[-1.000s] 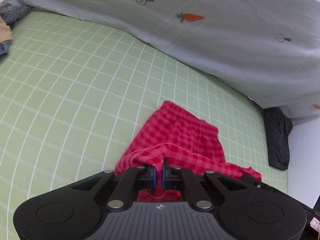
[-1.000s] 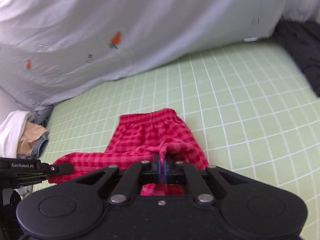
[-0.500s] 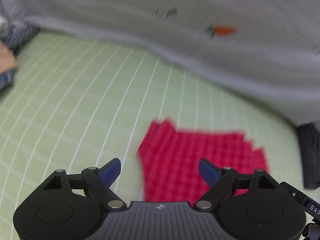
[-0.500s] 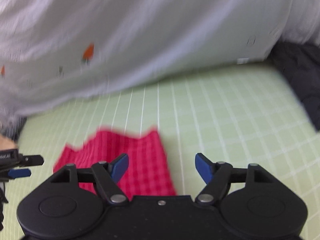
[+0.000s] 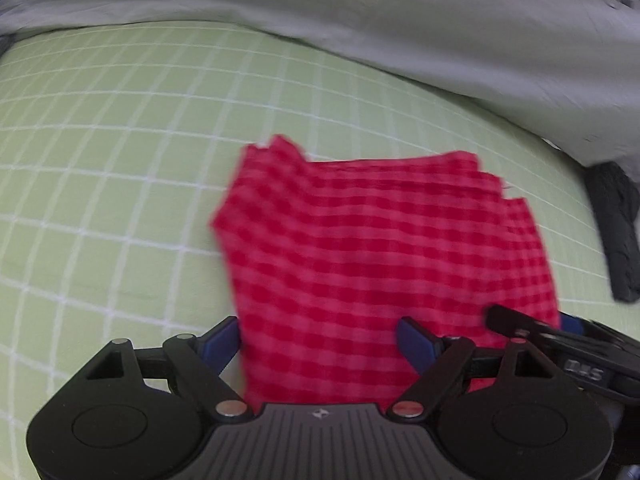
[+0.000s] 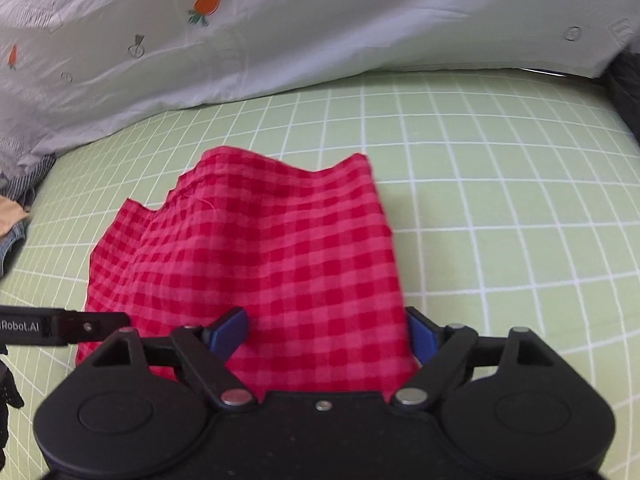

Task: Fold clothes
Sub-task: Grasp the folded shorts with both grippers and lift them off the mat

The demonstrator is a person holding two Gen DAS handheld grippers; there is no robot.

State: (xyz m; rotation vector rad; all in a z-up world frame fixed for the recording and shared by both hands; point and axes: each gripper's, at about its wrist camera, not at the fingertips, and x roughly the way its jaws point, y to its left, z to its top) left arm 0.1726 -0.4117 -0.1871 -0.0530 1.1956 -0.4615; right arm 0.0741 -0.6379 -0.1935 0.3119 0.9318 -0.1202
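Observation:
A red checked garment (image 5: 384, 248) lies folded flat on the green grid bed sheet (image 5: 120, 168); it also shows in the right wrist view (image 6: 256, 256). My left gripper (image 5: 320, 344) is open, its blue pads wide apart over the garment's near left edge. My right gripper (image 6: 326, 332) is open over the garment's near right edge. Neither holds cloth. The right gripper's fingertip shows at the right of the left wrist view (image 5: 520, 326), and the left gripper's at the left of the right wrist view (image 6: 72, 326).
A grey quilt with carrot prints (image 6: 280, 28) lies along the far side of the bed, also in the left wrist view (image 5: 440, 20). A dark garment (image 5: 616, 236) lies at the right edge. A pile of striped and denim clothes (image 6: 16, 208) sits at the far left.
A second ago both grippers were shut on the garment's near edge and held it up. Both have let go and opened wide. The garment now lies folded flat, closer under the grippers.

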